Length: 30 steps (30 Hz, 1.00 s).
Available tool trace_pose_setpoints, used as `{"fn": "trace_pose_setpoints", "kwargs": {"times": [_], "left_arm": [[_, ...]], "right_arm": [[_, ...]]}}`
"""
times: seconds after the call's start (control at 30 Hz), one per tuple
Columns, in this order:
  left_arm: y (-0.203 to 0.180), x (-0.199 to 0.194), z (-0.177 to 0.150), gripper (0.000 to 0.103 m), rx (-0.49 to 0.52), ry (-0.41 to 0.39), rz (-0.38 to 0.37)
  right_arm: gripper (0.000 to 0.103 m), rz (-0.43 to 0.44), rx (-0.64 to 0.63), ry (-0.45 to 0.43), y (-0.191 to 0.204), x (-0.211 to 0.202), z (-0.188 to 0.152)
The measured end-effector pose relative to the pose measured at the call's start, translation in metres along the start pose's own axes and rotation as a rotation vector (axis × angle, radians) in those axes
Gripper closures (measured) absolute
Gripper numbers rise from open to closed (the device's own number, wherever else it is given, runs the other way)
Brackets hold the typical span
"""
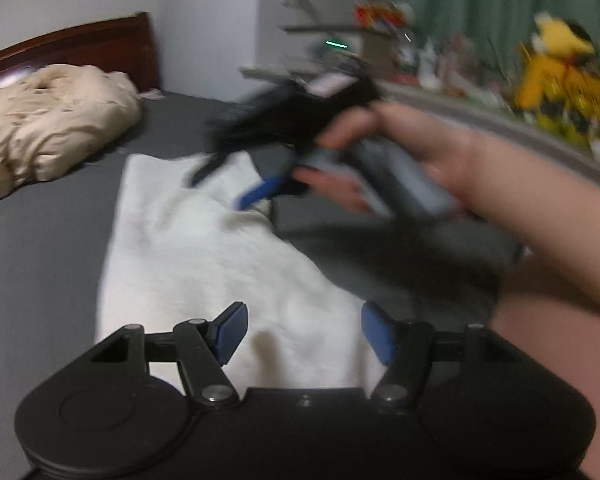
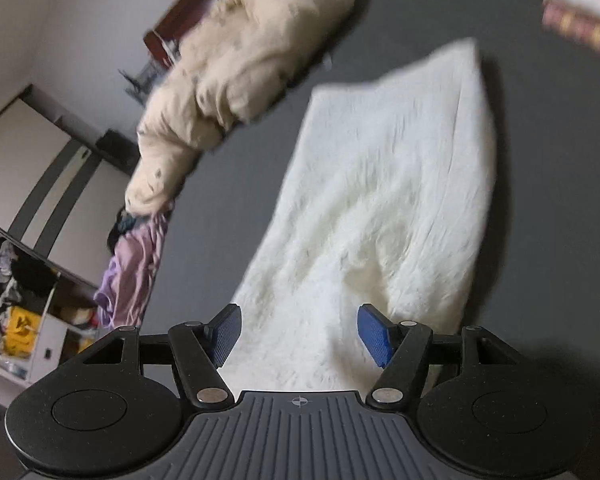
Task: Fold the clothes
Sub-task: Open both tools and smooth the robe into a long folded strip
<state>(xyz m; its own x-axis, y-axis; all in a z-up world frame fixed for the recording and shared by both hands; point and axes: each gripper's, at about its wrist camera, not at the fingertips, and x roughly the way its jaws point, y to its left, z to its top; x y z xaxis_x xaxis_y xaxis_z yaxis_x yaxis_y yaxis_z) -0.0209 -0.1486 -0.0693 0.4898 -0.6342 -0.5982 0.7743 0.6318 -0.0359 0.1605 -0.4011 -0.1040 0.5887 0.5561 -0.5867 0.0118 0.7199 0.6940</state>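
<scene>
A white fluffy garment [image 1: 204,240] lies spread lengthwise on the dark grey bed [image 1: 40,240]. My left gripper [image 1: 303,316] hovers over its near end, blue pads apart with nothing between them. In the left wrist view a hand [image 1: 400,148] holds my right gripper [image 1: 232,184], blurred, over the garment's far right edge. In the right wrist view my right gripper [image 2: 298,316] stands open above the near end of the same white garment [image 2: 380,200], with only cloth beneath and nothing in the gap.
A bundled beige duvet [image 1: 48,120] lies by the dark red headboard [image 1: 80,48] and also shows as the beige duvet [image 2: 240,60]. Purple clothes [image 2: 132,268] hang at the bed's edge. A cluttered shelf with a yellow toy [image 1: 560,80] runs along the right.
</scene>
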Motion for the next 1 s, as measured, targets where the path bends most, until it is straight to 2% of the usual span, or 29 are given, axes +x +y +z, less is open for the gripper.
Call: {"fn": "trace_pose_setpoints", "kwargs": {"times": [0.07, 0.13, 0.17, 0.27, 0.33, 0.5, 0.63, 0.73, 0.83, 0.93, 1.0], "left_arm": [[-0.004, 0.016, -0.005, 0.041, -0.002, 0.06, -0.006], [-0.006, 0.026, -0.01, 0.041, -0.007, 0.103, -0.01], [-0.007, 0.028, -0.013, 0.041, -0.001, 0.11, -0.011], [-0.008, 0.03, -0.018, 0.039, 0.011, 0.125, -0.021], [-0.006, 0.029, -0.02, 0.039, 0.001, 0.132, -0.031], [-0.003, 0.011, -0.015, 0.039, -0.044, 0.105, -0.019], [0.003, -0.03, -0.005, 0.039, -0.044, 0.029, 0.002], [0.016, -0.061, -0.007, 0.037, -0.066, 0.015, 0.024], [0.041, -0.085, -0.019, 0.036, -0.148, 0.044, 0.081], [0.071, -0.1, -0.039, 0.035, -0.288, 0.102, 0.148], [0.091, -0.104, -0.055, 0.035, -0.41, 0.151, 0.164]], "right_arm": [[0.038, -0.022, 0.027, 0.005, -0.013, 0.01, -0.001], [0.038, 0.0, 0.053, -0.004, -0.027, 0.012, -0.004], [0.038, 0.019, 0.066, -0.013, -0.032, 0.01, -0.003], [0.038, -0.045, 0.046, -0.044, -0.037, 0.001, 0.003], [0.038, -0.05, 0.018, -0.052, -0.038, -0.001, 0.004], [0.038, -0.004, -0.005, -0.046, -0.029, -0.01, 0.002], [0.038, 0.054, -0.075, -0.072, -0.009, -0.034, -0.009], [0.038, 0.082, -0.137, -0.092, 0.01, -0.048, -0.018], [0.037, 0.176, -0.115, -0.088, 0.019, -0.054, -0.025], [0.037, 0.293, -0.038, -0.062, 0.02, -0.056, -0.03], [0.037, 0.344, -0.007, -0.06, 0.021, -0.058, -0.033]]}}
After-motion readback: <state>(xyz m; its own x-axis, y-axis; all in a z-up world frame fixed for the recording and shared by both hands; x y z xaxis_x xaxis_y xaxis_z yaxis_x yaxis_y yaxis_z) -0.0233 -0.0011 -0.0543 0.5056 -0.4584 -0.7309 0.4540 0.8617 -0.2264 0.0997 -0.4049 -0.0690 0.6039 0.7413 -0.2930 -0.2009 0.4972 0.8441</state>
